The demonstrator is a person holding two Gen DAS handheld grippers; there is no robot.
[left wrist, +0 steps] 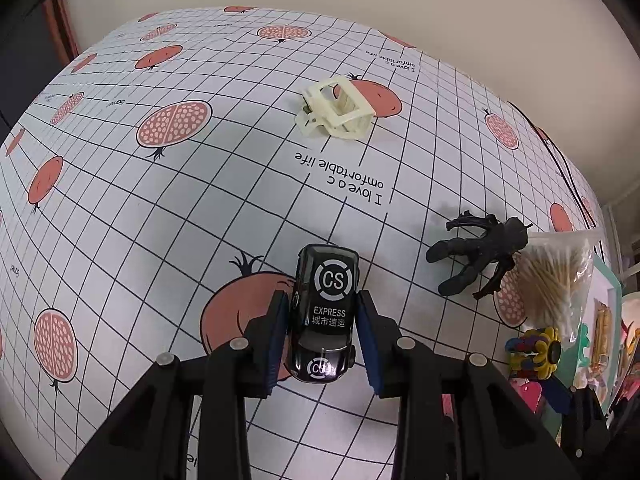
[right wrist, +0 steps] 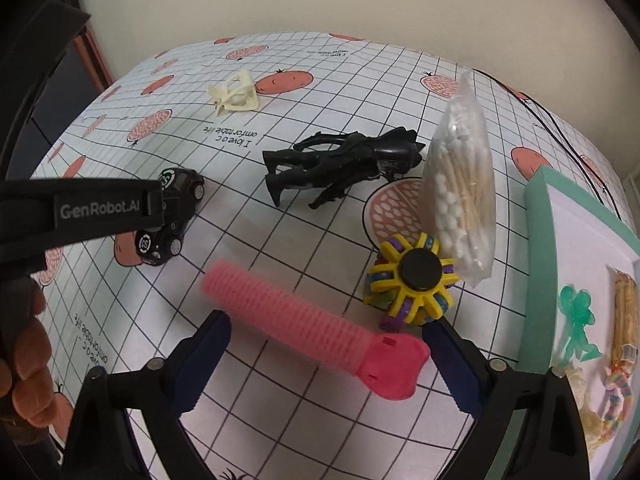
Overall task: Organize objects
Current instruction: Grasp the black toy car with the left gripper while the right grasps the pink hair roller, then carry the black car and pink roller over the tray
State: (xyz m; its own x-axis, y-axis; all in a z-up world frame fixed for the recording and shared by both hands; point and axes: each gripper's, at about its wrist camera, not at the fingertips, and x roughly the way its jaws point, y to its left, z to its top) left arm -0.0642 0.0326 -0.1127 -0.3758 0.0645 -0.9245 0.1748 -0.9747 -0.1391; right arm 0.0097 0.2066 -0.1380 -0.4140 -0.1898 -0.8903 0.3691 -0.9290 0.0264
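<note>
A black toy car (left wrist: 326, 312) marked "CS EXPRESS" stands on the grid-patterned tablecloth (left wrist: 180, 220), and my left gripper (left wrist: 322, 304) is shut on its sides with the blue pads (left wrist: 280, 328). The right wrist view shows the same car (right wrist: 176, 216) half hidden behind the left gripper's black body. A pink hair roller (right wrist: 296, 320) lies crosswise between the fingers of my right gripper (right wrist: 326, 324), which stands wide open. Its pads (right wrist: 208, 356) do not press on the roller.
A cream claw clip (right wrist: 236, 94) lies far back. A black action figure (right wrist: 344, 164), a bag of cotton swabs (right wrist: 460, 184) and a yellow spinner toy (right wrist: 416, 280) sit mid-right. At the right edge is a teal-rimmed tray (right wrist: 540, 248) holding small items. A hand (right wrist: 24, 360) shows at lower left.
</note>
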